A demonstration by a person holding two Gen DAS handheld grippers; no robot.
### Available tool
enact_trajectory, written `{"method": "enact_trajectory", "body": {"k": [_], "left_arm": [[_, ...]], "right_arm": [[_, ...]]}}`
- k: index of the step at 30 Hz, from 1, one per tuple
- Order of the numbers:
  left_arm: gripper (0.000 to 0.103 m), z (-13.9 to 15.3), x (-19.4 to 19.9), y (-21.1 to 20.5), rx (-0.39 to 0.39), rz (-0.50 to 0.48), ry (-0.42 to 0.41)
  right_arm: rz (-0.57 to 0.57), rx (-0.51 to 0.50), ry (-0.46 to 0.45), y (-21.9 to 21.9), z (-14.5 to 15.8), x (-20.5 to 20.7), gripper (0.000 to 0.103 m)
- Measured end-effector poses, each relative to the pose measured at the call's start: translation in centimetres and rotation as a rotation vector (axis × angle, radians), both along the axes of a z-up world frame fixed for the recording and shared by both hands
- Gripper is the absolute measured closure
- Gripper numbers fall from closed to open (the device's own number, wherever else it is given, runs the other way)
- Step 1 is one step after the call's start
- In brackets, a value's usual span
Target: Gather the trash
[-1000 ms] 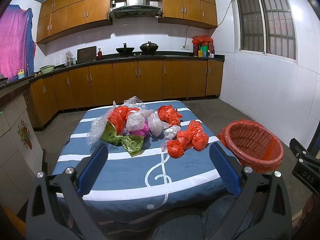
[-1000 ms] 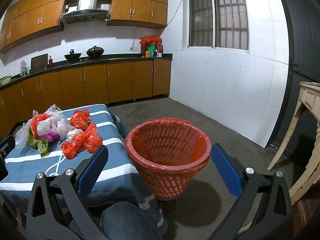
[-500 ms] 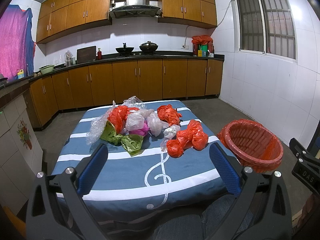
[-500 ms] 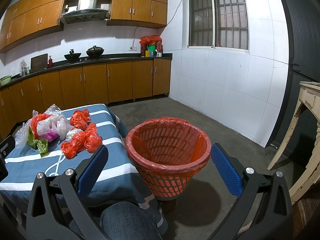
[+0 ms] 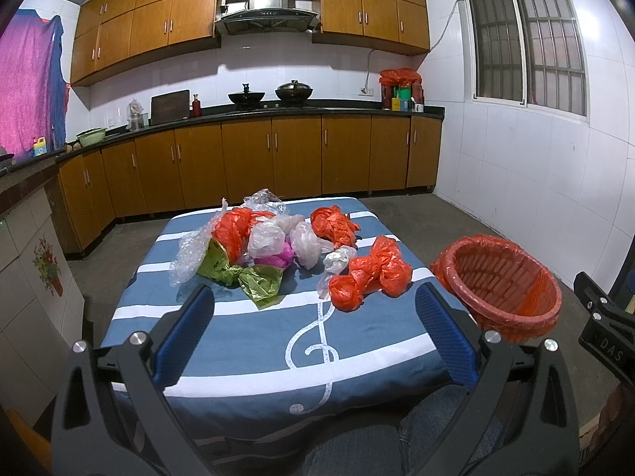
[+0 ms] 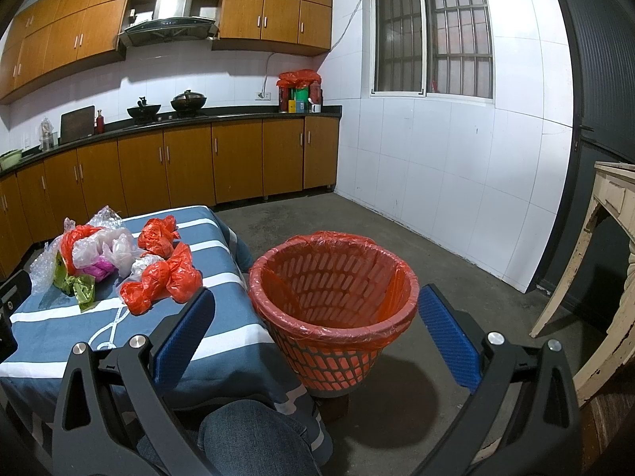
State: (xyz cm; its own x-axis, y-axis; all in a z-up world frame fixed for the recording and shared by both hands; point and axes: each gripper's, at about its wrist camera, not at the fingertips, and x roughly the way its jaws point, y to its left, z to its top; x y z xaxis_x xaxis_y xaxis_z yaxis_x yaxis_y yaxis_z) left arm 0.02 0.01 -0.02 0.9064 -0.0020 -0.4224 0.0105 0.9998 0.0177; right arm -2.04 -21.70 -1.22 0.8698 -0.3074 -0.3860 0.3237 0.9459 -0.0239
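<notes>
Crumpled plastic bags [image 5: 278, 250] heaped mid-table [image 5: 357, 349]; lined basket [image 6: 333, 301] set beside table edge for easy drops. Left hand-held gripper [image 5: 313, 337] and right hand-held gripper [image 6: 313, 341] spread apart, empty, hovering short of trash.

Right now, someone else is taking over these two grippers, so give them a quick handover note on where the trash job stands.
Left gripper: open, holding nothing, aimed at the table.
Right gripper: open, holding nothing, aimed at the basket.
Crumpled plastic bags, red, white, green, pink and clear, lie piled on the blue striped tablecloth.
The red lined basket stands on the floor just right of the table; nothing shows inside it.
Done: nothing collected so far.
Left: every bag. The red bag at the pile's near right is probably the easiest start.
</notes>
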Motion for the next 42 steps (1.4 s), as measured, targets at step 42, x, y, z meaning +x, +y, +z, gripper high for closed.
{"method": "enact_trajectory", "body": {"k": [42], "left_arm": [[0.004, -3.0, 3.1, 4.9, -0.063, 0.14, 0.073]], "right_arm": [[0.069, 0.004, 0.039, 1.2, -0.9, 4.5, 0.002]]}}
